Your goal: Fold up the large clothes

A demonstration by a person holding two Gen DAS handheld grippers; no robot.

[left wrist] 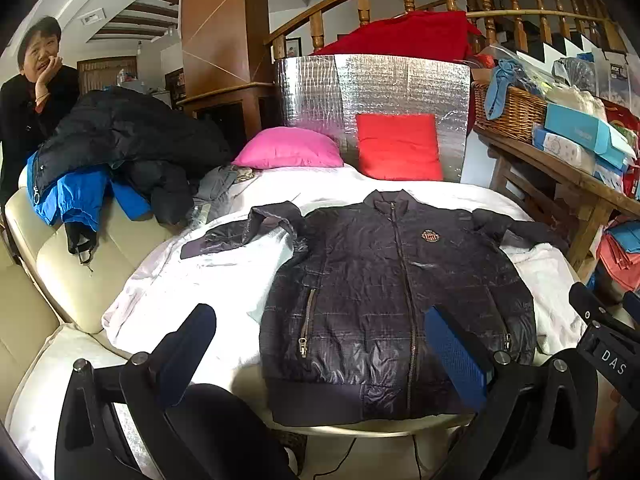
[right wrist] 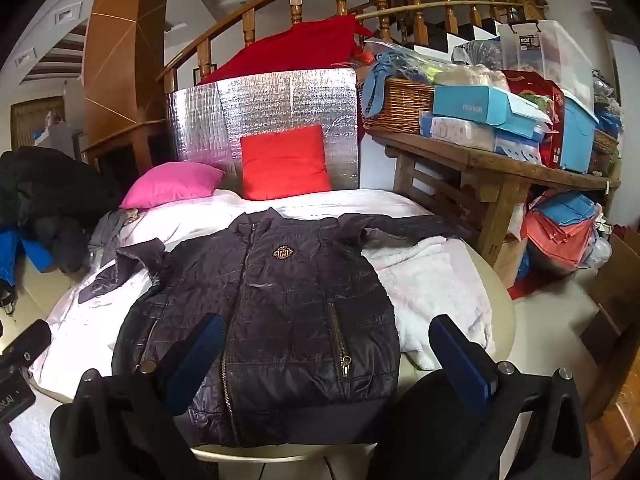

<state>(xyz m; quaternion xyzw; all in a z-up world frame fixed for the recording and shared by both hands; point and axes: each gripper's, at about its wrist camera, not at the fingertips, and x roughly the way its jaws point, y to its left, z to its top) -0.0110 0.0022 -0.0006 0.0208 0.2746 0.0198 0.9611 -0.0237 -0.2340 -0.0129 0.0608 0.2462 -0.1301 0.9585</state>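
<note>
A dark navy quilted jacket [left wrist: 384,300] lies flat and zipped, front up, on a round table under a white cloth [left wrist: 192,280]; both sleeves spread out sideways. It also shows in the right wrist view [right wrist: 272,320]. My left gripper [left wrist: 320,356] is open and empty, held above the jacket's hem at the near edge. My right gripper [right wrist: 332,360] is open and empty, above the hem on the jacket's right side. The right gripper's body shows at the left wrist view's right edge [left wrist: 608,344].
A pile of dark and blue coats [left wrist: 112,152] lies on a cream sofa at left, with a person [left wrist: 36,80] behind. Pink [left wrist: 288,148] and red [left wrist: 400,146] cushions lean on a silver panel. A cluttered wooden bench [right wrist: 500,160] stands right.
</note>
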